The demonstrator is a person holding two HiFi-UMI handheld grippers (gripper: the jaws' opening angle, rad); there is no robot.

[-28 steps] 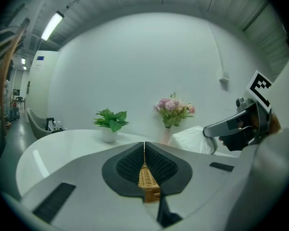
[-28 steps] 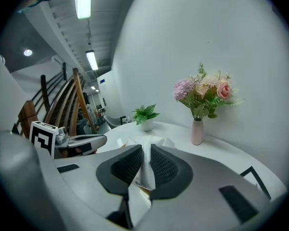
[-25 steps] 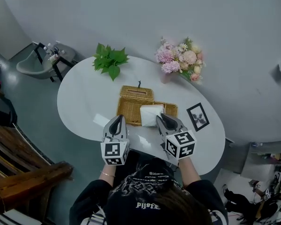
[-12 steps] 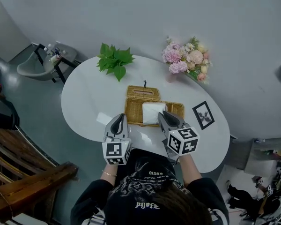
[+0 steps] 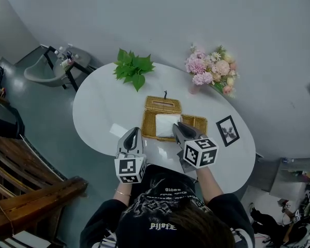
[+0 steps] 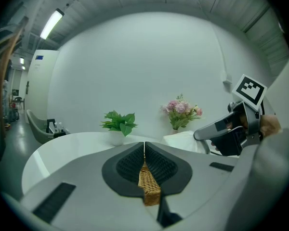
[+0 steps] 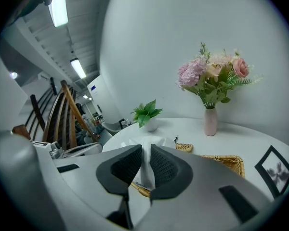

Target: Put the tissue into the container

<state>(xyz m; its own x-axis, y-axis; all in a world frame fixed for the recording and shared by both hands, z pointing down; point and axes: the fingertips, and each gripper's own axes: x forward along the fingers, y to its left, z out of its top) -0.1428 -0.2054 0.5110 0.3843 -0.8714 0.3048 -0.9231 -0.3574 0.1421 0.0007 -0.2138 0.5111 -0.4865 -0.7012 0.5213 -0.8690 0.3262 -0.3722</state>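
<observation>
Right tongs (image 5: 176, 126) are clenched on the tissue (image 5: 167, 124), the white pack squeezed between both pads. Over the last second I've carried it sideways: it was over the middle of the basket (image 5: 199, 122), and now it sits toward the left end, inside the rim by the look of it. My wrist has rolled a touch too. I'd say only lowering and letting go remain, though I can't tell whether the pack touches the bottom yet.

Left tongs (image 5: 133, 132) are closed, tips meeting, just beside the basket's near left corner. Wicker shows through the slit behind the tips, and I can't tell whether they nip the rim.

The lid (image 5: 163, 104) lies against the basket's far side, with 1 picture frame (image 5: 228, 130) beside its right end. The flowers (image 5: 213, 70) and green plant (image 5: 134, 68) stand well back on the table (image 5: 98, 112). Nothing blocks the drop, but my 2 tongs crowd the near rim.
</observation>
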